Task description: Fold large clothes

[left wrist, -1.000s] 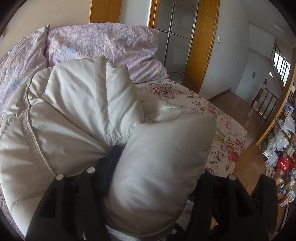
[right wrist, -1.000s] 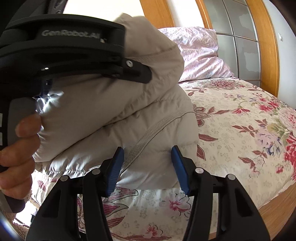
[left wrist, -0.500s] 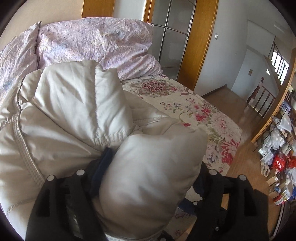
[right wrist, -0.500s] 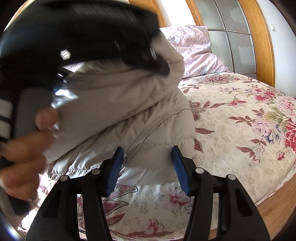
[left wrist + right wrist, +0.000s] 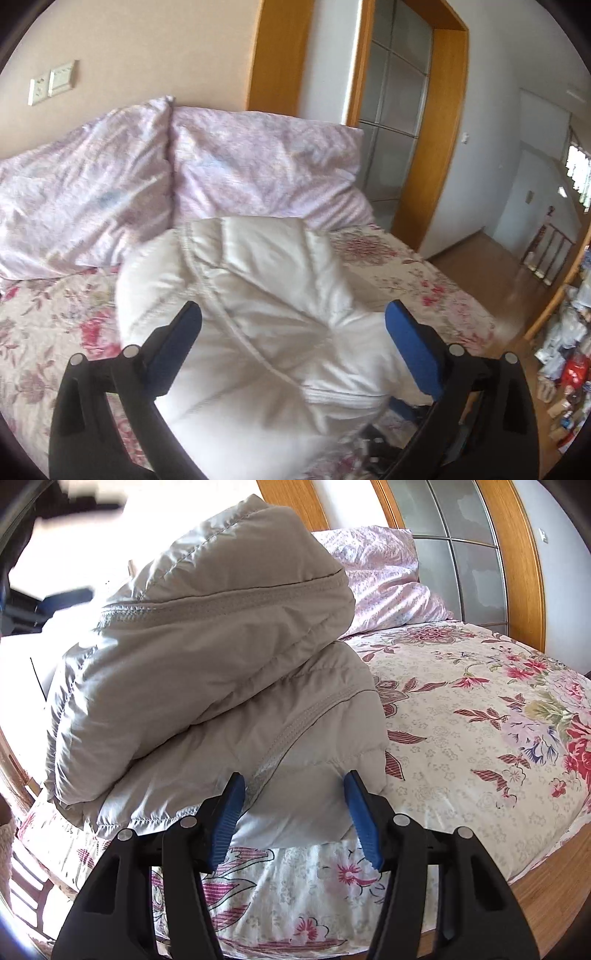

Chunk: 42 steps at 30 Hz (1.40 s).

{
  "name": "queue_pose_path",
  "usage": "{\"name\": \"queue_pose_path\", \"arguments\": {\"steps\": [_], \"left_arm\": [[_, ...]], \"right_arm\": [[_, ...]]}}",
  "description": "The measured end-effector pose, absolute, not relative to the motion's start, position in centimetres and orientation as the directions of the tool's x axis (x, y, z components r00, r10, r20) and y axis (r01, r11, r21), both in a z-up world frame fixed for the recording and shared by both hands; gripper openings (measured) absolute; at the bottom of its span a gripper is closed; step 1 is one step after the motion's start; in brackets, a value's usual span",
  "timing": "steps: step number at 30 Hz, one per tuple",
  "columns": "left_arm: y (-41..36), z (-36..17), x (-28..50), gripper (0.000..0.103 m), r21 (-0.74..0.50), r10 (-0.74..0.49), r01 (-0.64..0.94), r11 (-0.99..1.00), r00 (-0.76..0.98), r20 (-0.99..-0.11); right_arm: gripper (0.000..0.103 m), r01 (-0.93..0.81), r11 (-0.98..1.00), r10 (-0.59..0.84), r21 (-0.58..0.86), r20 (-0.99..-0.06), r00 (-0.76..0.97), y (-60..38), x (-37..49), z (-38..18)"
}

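Note:
A pale grey padded jacket (image 5: 207,672) lies folded in a thick bundle on the floral bed (image 5: 480,738). It also shows in the left wrist view (image 5: 266,314), below and between my fingers. My left gripper (image 5: 291,332) is open wide above the bundle and holds nothing. My right gripper (image 5: 293,805) is open, its blue pads on either side of the jacket's lower front corner, close to the fabric. The left gripper is a dark blur at the upper left of the right wrist view (image 5: 55,598).
Two lilac pillows (image 5: 184,192) lean on the wall at the bed's head. A wooden door frame (image 5: 443,147) stands right of the bed. The bed's wooden edge (image 5: 546,882) curves at the right. Clutter (image 5: 569,369) lies on the floor at far right.
My left gripper has let go of the jacket's top fold, opened wide and pulled up and back. The fold now rests on the bundle. My right gripper has stayed put.

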State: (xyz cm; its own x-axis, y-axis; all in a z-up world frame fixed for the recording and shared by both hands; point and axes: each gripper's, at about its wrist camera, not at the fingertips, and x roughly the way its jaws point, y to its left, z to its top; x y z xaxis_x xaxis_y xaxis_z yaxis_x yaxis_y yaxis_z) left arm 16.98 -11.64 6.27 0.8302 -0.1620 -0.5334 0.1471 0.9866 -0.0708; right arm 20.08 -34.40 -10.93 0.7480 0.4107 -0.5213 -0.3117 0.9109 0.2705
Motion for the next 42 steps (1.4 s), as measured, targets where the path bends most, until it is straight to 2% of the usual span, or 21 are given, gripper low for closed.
{"name": "queue_pose_path", "arguments": {"steps": [2,8,12,29,33,39,42], "left_arm": [[-10.0,5.5,17.7,0.1,-0.034,-0.08,0.073,0.997,0.834,-0.546],[-6.5,3.0,21.5,0.099,0.013,0.055,-0.059,0.998,0.808,-0.586],[-6.9,0.7,23.1,0.1,0.005,0.033,-0.038,0.999,0.792,-0.61],[-11.7,-2.6,25.5,0.101,0.09,0.022,0.039,0.995,0.804,-0.595],[-11.8,-3.5,26.2,0.101,0.098,0.023,0.043,0.994,0.806,-0.591],[-12.0,-4.0,26.2,0.101,0.116,0.031,0.045,0.992,0.811,-0.584],[-12.1,-4.0,26.2,0.101,0.117,0.032,0.044,0.992,0.813,-0.582]], "right_arm": [[0.06,-0.308,0.911,0.409,0.272,-0.524,0.747,-34.5,20.4,-11.1],[0.061,-0.299,0.914,0.402,0.273,-0.529,0.748,-34.5,20.4,-11.2],[0.064,-0.298,0.915,0.4,0.272,-0.53,0.747,-34.7,20.6,-11.3],[0.065,-0.307,0.911,0.41,0.276,-0.529,0.743,-35.2,21.2,-11.1],[0.065,-0.302,0.918,0.392,0.258,-0.471,0.79,-36.9,20.2,-9.6],[0.065,-0.31,0.911,0.391,0.272,-0.327,0.861,-39.5,19.5,-4.3],[0.065,-0.339,0.919,0.389,0.202,-0.308,0.868,-37.9,20.5,-1.2]]}}
